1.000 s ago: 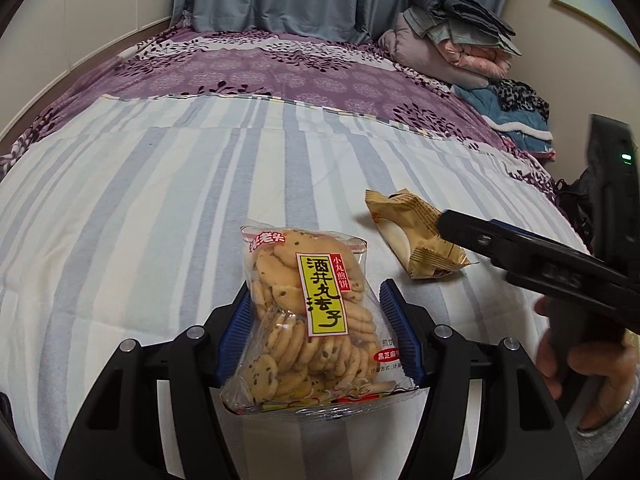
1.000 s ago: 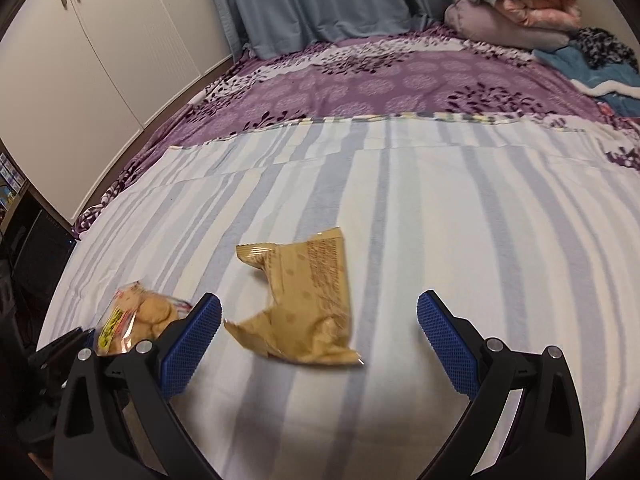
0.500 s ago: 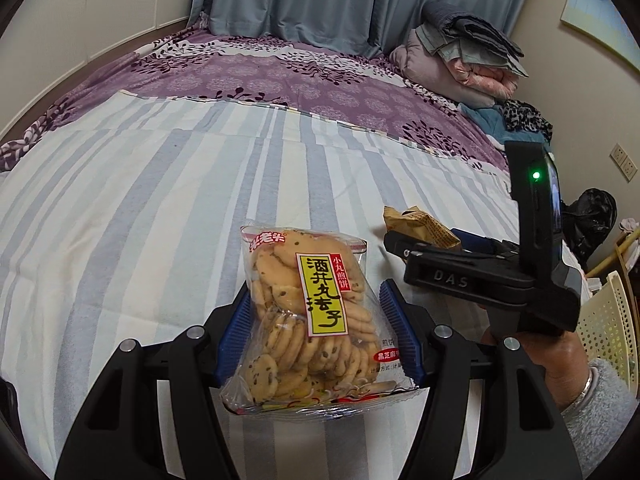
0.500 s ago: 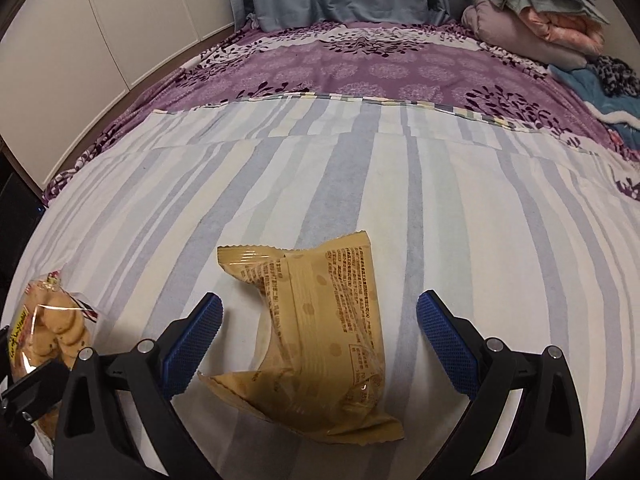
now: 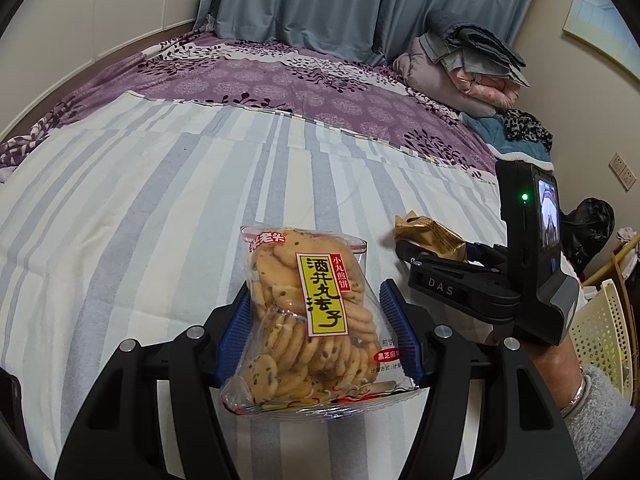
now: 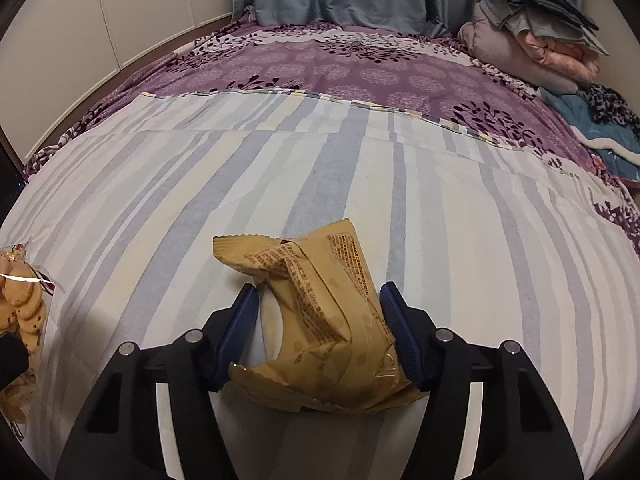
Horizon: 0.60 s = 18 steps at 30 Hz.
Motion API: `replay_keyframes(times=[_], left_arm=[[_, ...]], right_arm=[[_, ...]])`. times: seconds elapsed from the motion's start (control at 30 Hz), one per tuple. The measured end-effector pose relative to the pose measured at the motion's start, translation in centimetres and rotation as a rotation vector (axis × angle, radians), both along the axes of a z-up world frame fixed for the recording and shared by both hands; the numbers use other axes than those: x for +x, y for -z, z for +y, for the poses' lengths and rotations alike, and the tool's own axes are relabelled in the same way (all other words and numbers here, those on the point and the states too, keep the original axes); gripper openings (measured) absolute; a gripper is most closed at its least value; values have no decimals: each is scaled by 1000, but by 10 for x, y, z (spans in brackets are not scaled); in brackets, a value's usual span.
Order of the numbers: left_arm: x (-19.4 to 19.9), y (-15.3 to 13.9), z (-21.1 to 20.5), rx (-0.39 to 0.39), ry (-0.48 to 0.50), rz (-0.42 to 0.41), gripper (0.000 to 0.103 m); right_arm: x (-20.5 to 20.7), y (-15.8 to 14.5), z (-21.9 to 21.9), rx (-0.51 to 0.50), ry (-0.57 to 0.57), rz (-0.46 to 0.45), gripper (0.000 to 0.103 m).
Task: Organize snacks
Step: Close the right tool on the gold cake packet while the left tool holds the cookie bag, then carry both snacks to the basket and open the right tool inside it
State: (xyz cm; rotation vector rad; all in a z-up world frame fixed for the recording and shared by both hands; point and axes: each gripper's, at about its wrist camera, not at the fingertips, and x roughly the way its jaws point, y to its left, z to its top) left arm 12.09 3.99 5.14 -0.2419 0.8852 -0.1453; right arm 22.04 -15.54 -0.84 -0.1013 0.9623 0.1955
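A clear bag of small round cookies (image 5: 312, 320) with a yellow label stands upright between the blue pads of my left gripper (image 5: 316, 290), which is shut on it above the striped sheet (image 5: 140, 220). A crumpled brown snack packet (image 6: 340, 332) lies on the sheet between the pads of my right gripper (image 6: 317, 290). Its jaws are closing and the pads press the packet's sides. From the left wrist view, the right gripper (image 5: 436, 256) sits just to the right, with the brown packet (image 5: 428, 232) sticking out of it. The cookie bag (image 6: 20, 308) shows at the right wrist view's left edge.
A purple floral cover (image 5: 300, 84) spans the far half of the bed. Folded bedding (image 5: 468, 64) is piled at the far right corner before blue curtains (image 5: 320, 0). A cream perforated basket (image 5: 600, 332) and a black bag (image 5: 588, 224) stand beside the bed on the right.
My right gripper came down over the brown packet and its jaws went from wide to closed on it, crumpling it. The left gripper kept its hold on the cookie bag.
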Motion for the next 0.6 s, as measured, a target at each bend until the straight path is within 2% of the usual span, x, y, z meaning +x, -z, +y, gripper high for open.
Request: replay_keyframes(times=[0.3,0.6], left_arm=[[-8,-11,2,-4,-3,-25,64],[-18,-29,-8,-8,20,-61,64]], right_arm=[[-35,-10,-16,71,24,4,63],[-77,-38,-36,145,53,-40,63]])
